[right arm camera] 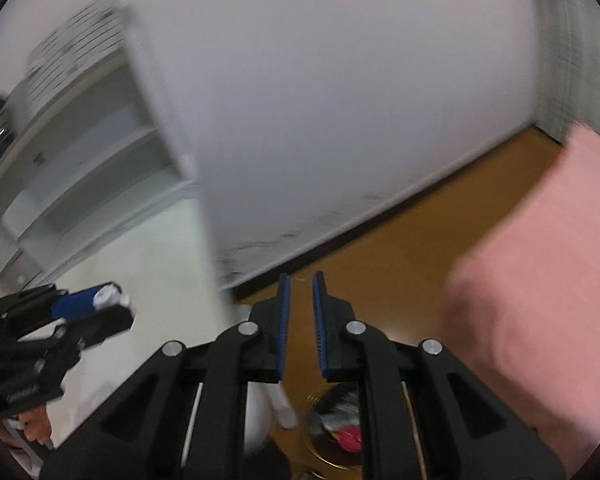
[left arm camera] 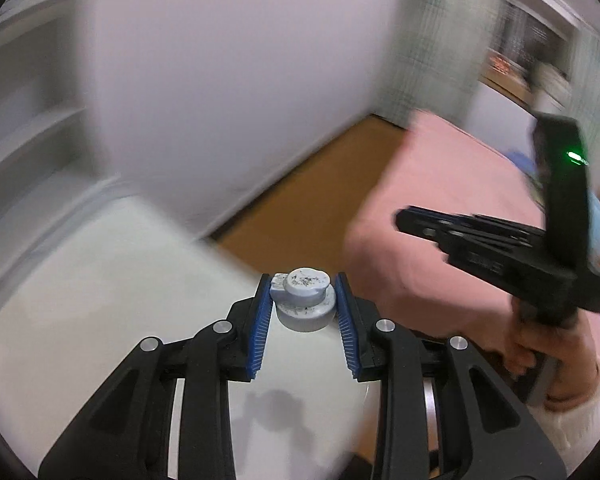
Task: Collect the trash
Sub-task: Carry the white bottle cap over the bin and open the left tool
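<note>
A small grey-white cap-like piece of trash (left arm camera: 302, 300) is clamped between the blue pads (left arm camera: 260, 330) of the left claw (left arm camera: 302, 312), above the white tabletop (left arm camera: 80, 300); what the piece is exactly cannot be told. The right claw (right arm camera: 300, 322) is seen with its jaws drawn nearly together and nothing between them, above the brown floor (right arm camera: 400, 272); below it a round bin (right arm camera: 332, 436) with dark and red contents is partly shown. A pink bed (right arm camera: 540, 300) is seen at the right; white shelves (right arm camera: 88, 160) are blurred at the left.
</note>
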### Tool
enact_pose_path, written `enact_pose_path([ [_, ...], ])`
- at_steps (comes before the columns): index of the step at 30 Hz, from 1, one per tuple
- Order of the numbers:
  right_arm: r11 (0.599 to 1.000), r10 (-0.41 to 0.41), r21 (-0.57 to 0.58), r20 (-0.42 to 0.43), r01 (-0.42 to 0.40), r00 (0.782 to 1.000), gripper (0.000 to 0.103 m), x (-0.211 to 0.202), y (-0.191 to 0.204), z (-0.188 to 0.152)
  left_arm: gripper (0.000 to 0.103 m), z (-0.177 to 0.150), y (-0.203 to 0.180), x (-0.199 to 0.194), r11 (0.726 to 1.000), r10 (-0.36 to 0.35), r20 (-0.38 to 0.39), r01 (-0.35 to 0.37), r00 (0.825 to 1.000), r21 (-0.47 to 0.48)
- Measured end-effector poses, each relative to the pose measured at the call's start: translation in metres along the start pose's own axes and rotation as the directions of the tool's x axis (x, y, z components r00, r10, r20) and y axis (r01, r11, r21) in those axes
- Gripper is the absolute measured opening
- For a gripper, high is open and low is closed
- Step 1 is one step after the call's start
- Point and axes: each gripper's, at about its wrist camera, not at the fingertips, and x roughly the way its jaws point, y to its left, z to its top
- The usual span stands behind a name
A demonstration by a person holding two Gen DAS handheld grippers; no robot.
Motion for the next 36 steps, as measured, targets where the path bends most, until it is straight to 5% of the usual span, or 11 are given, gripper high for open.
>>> enact_pose_path([
  [5,0.985,-0.055,0.157,-0.074,0.066,0.996,0.012,-0.017,-0.096,-0.038,0.031,-0.001,-0.090,0.054,0.983,-0.123,-0.092,0.134,0.988,0.122],
  [9,0.941,0.052,0.337,-0.169,0.008,0.984,0.012,0.010,-0.157,-0.077,0.031,-0.023,-0.132,0.108,0.964,-0.179,-0.219,0.215,0.959,0.156],
  [13,0.877,0.166,0.480,-0.278,-0.013,0.946,0.012,0.068,-0.195,-0.122,0.031,-0.068,-0.145,0.181,0.965,-0.136,-0.374,0.208,0.917,0.158],
  [15,0.859,0.203,0.512,-0.366,0.015,0.908,0.012,0.111,-0.201,-0.149,0.031,-0.100,-0.137,0.228,0.972,-0.062,-0.472,0.160,0.879,0.170],
  [16,0.852,0.222,0.524,-0.406,0.026,0.887,0.012,0.132,-0.200,-0.160,0.031,-0.120,-0.125,0.258,0.980,-0.033,-0.537,0.134,0.843,0.150],
  [20,0.849,0.280,0.520,-0.597,0.097,0.752,0.012,0.222,-0.181,-0.218,0.031,-0.174,-0.080,0.327,0.993,0.023,-0.678,0.060,0.735,0.098],
  [21,0.856,0.275,0.503,-0.639,0.120,0.719,0.012,0.240,-0.177,-0.229,0.031,-0.183,-0.072,0.336,0.994,0.035,-0.697,0.047,0.716,0.098],
  [23,0.854,0.275,0.499,-0.672,0.146,0.687,0.012,0.257,-0.172,-0.249,0.031,-0.195,-0.052,0.348,0.994,0.060,-0.725,0.024,0.686,0.106],
  [27,0.812,0.314,0.562,-0.651,0.160,0.691,0.012,0.276,-0.170,-0.262,0.031,-0.201,-0.028,0.357,0.998,0.052,-0.742,-0.004,0.668,0.067],
  [36,0.808,0.298,0.561,-0.656,0.183,0.693,0.012,0.283,-0.168,-0.272,0.031,-0.201,-0.033,0.362,0.998,0.034,-0.755,0.010,0.655,0.054],
])
